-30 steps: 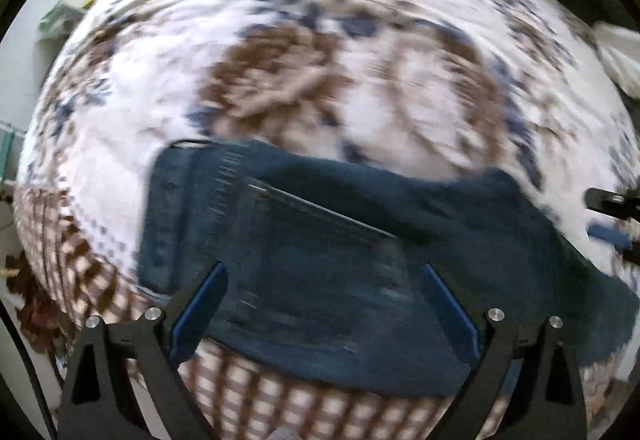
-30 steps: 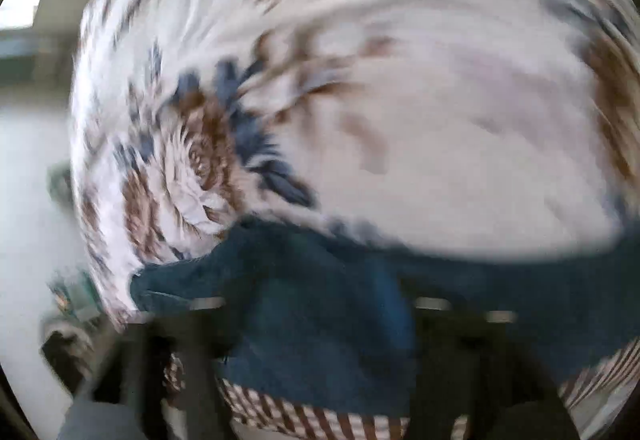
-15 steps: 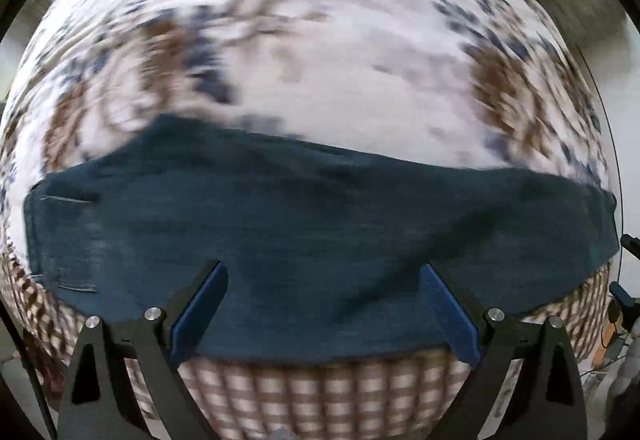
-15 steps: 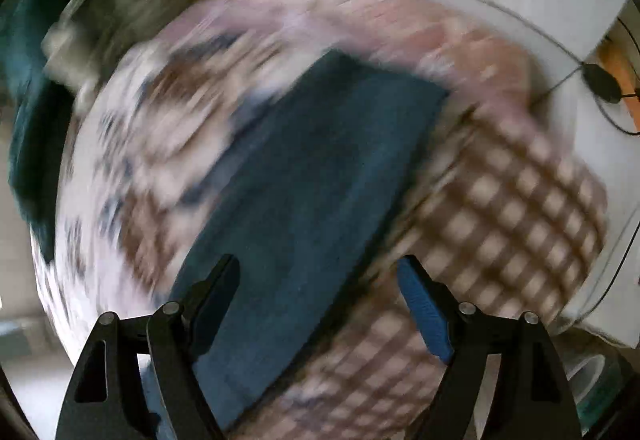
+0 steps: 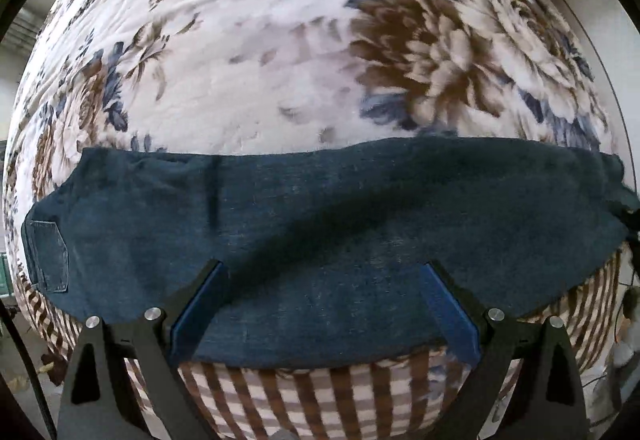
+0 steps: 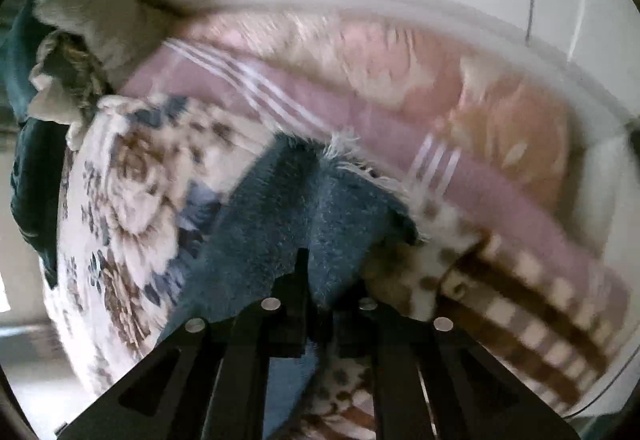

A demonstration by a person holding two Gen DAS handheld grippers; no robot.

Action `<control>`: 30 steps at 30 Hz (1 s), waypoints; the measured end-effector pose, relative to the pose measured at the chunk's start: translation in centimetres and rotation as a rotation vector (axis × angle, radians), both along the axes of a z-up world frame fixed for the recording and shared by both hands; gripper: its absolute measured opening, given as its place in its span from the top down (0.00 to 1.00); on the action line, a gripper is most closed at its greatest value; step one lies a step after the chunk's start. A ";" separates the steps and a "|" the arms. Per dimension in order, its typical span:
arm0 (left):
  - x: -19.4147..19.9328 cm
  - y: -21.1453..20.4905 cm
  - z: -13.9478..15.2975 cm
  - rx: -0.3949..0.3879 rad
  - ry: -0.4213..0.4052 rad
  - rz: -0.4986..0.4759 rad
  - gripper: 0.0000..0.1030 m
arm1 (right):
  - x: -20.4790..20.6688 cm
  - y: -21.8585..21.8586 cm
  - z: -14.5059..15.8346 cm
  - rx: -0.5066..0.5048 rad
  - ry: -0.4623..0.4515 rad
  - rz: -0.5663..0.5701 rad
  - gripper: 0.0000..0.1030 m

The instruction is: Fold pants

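Jaws of my right gripper [image 6: 316,280], spread half a second ago, now pinch the jeans [image 5: 320,224] hem; my left gripper [image 5: 324,304] stays spread low in frame.

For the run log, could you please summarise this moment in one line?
jeans flat on blanket | left gripper open above | right gripper shut on hem

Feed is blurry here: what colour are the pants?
Dark blue denim pants, clearest in the left wrist view.
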State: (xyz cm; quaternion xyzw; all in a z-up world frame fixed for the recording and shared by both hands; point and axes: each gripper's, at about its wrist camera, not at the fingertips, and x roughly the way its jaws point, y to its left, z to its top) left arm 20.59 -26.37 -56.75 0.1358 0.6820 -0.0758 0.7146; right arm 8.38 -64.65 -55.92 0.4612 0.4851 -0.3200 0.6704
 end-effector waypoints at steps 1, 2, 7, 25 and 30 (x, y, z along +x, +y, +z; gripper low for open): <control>-0.1 -0.2 -0.2 0.004 0.000 0.007 0.04 | 0.2 0.3 0.8 -0.033 0.002 0.006 0.93; -0.1 -0.4 -0.5 0.006 0.002 0.016 0.04 | 0.1 0.2 1.0 -0.037 0.004 0.002 0.93; -0.3 0.5 -2.7 -0.007 0.062 0.078 0.04 | -1.8 -1.6 -3.9 0.234 -0.083 -0.127 0.87; 0.6 3.3 -8.3 -0.093 0.148 0.174 0.00 | -1.6 0.6 -6.1 0.396 -0.428 -0.060 0.53; 1.4 5.4 -9.3 -0.095 0.151 0.176 0.00 | 0.5 1.8 -8.4 0.428 -0.427 -0.032 0.53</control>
